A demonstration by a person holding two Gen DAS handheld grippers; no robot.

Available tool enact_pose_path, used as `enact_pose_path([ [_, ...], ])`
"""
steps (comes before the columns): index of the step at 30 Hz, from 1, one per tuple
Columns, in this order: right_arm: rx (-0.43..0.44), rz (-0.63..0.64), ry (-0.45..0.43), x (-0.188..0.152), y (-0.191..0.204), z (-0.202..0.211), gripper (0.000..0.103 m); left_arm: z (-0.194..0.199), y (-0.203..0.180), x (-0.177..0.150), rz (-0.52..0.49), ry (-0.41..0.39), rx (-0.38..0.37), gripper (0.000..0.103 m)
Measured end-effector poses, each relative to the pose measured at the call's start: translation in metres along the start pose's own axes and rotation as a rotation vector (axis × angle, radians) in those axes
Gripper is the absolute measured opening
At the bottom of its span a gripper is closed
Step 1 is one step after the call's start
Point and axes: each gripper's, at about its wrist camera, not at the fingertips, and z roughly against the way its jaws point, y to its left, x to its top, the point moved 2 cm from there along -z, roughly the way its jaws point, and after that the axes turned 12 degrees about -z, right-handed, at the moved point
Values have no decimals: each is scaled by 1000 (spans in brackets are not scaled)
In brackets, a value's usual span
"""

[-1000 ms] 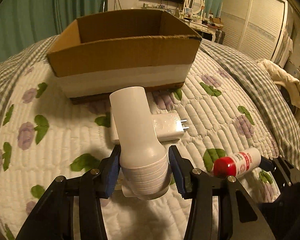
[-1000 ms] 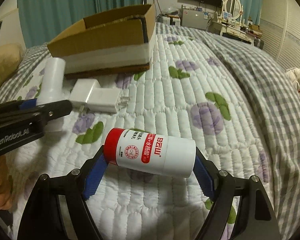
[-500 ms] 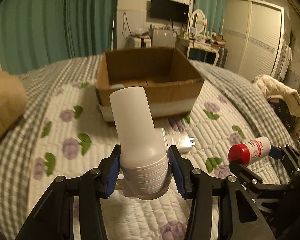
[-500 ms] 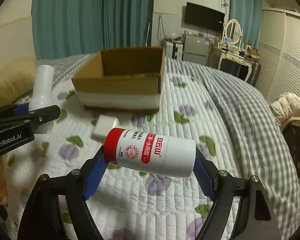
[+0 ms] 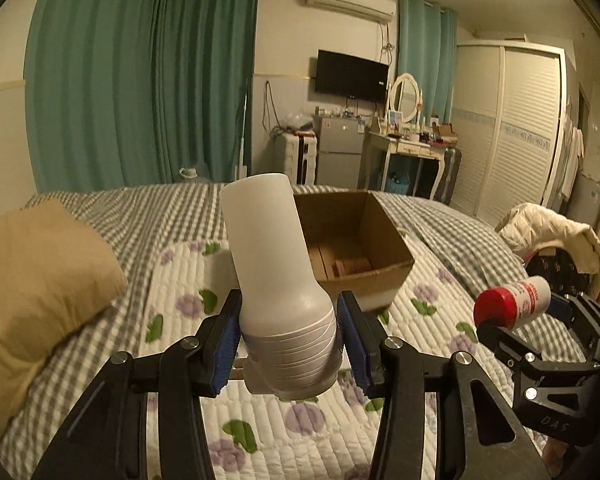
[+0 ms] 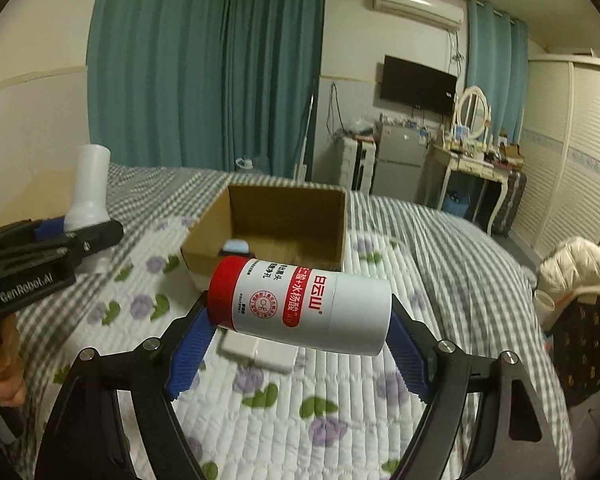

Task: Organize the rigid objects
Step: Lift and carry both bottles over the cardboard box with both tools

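My left gripper (image 5: 290, 340) is shut on a white plastic bottle (image 5: 276, 280), held upright above the bed; the same bottle (image 6: 90, 188) shows at the left of the right wrist view. My right gripper (image 6: 300, 332) is shut on a white tube with a red cap (image 6: 300, 304), held sideways by its ends; the tube (image 5: 512, 300) appears at the right in the left wrist view. An open cardboard box (image 5: 360, 248) (image 6: 284, 224) sits on the quilt ahead of both grippers, with a few small items inside. White chargers (image 6: 260, 350) lie on the quilt under the tube.
A tan pillow (image 5: 32, 280) lies at the bed's left. A chair with a cream jacket (image 5: 548, 236) stands beside the bed on the right. A dresser, fridge and wardrobe line the far wall. A hand (image 6: 0, 368) holds the left gripper.
Both grippers have risen well above the quilt with their loads, so the box now sits lower and its inside shows. The chargers stayed on the bed.
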Motion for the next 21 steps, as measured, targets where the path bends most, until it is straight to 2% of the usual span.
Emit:
enact_pose_path([
  [9, 12, 39, -37, 38, 5, -23, 80, -22, 4, 25, -8, -21, -19, 48],
  [21, 8, 38, -11, 61, 2, -96, 80, -80, 4, 58, -45, -22, -25, 48],
])
